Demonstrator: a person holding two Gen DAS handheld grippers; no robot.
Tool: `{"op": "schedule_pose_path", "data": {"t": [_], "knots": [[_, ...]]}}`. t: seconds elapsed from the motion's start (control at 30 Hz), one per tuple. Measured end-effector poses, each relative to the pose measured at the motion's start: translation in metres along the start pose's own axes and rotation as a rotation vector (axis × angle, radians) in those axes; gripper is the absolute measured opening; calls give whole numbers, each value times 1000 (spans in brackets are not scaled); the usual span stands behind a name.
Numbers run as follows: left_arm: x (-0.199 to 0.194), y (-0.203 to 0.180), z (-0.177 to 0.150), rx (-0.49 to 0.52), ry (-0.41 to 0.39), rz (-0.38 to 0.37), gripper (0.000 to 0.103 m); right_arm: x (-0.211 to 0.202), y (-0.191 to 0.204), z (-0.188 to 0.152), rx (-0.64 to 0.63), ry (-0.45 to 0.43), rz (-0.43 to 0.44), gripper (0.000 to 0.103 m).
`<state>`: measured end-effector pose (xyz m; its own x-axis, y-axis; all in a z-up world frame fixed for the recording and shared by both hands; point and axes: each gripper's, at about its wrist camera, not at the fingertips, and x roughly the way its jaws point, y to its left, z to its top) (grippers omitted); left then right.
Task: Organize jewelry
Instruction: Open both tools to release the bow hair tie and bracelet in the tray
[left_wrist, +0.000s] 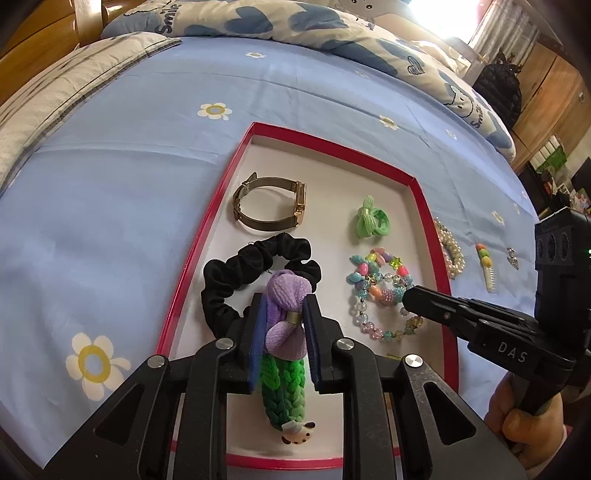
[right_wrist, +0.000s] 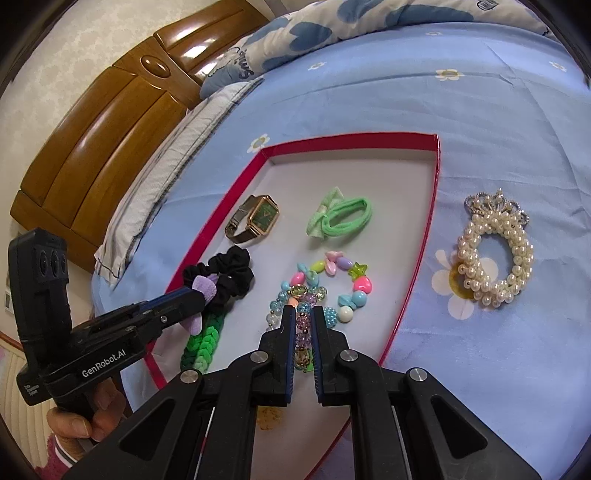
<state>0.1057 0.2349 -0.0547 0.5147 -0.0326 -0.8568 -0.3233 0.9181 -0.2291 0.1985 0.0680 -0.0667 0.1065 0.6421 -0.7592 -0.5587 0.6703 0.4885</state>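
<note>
Red edges run round the flat tray (left_wrist: 417, 192) that sits on the blue flowered bed sheet (left_wrist: 110, 206).

Inside the tray lie one watch (left_wrist: 269, 201) near the far left corner, one light green hair tie (left_wrist: 371, 221) near the far right side, one black scrunchie (left_wrist: 236, 273) by the left edge, and beaded bracelets (left_wrist: 380, 291) by the right edge. One green braided band (left_wrist: 282, 387) with a purple bow (left_wrist: 286, 314) lies at the near end of the tray, partly on top of the scrunchie.

The left gripper (left_wrist: 284, 325) is squeezed onto the purple bow, with a finger on each side. The right gripper (right_wrist: 303, 332) is nearly closed around a clear beaded bracelet (right_wrist: 303, 328), which blocks some of the beads under it.

Just outside the tray's right edge sits one pearl scrunchie (right_wrist: 495, 254) with a silver crown. The right wrist view shows it whole; the left wrist view shows only part of it. Only the left wrist view shows one small hair clip (left_wrist: 485, 266) and a tiny silver charm (left_wrist: 512, 256) farther right of the tray. Only the right wrist view shows the brown wooden headboard (right_wrist: 110, 129).
</note>
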Motion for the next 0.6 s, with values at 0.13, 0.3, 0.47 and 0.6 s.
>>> {"op": "schedule_pose_path", "data": {"t": [0.13, 0.3, 0.47, 0.6], "knots": [[-1, -3, -1, 8, 0, 15, 30, 0, 0, 0, -4, 6, -11, 13], [-4, -7, -3, 29, -2, 21, 36, -1, 0, 2, 4, 1, -16, 16], [-10, -6, -5, 24, -8, 10, 37, -9, 1, 2, 8, -21, -14, 34], [-15, -7, -7, 26, -10, 7, 39, -16, 2, 2, 12, -36, -9, 34]]}}
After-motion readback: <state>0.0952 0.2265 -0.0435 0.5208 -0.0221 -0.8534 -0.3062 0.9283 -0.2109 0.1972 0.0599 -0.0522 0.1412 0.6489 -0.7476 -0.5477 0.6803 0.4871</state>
